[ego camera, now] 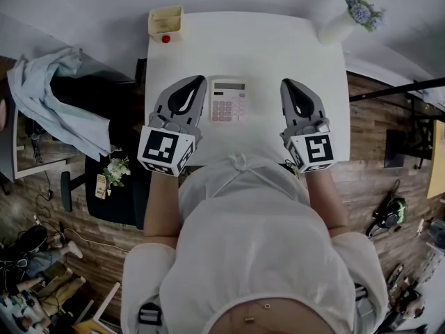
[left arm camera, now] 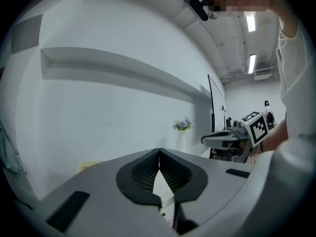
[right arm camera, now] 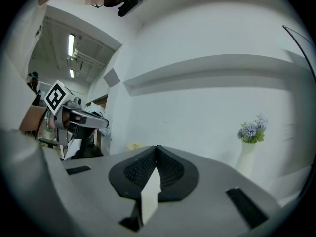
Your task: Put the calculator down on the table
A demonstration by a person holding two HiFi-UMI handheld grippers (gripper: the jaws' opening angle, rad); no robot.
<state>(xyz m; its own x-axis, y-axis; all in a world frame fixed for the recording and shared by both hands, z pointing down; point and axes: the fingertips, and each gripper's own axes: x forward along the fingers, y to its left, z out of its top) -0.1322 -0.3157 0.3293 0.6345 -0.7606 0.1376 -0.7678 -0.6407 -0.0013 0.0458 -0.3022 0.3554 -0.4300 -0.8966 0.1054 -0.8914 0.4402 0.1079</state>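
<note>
Calculator (ego camera: 228,101) sits between level, closed left gripper (ego camera: 200,81) and right gripper (ego camera: 286,85).

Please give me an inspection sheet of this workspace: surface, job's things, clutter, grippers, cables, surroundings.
Surface: white table.
Job's things: calculator lies flat on the table between the grippers, held by neither.
Clutter: yellowish container and red thing at far left corner; vase with flowers at far right corner.
Grippers: left gripper shut, empty; right gripper shut, empty.
Cables: thin cable on the floor at left.
Surroundings: wood floor; pale blue cloth draped at left.
</note>
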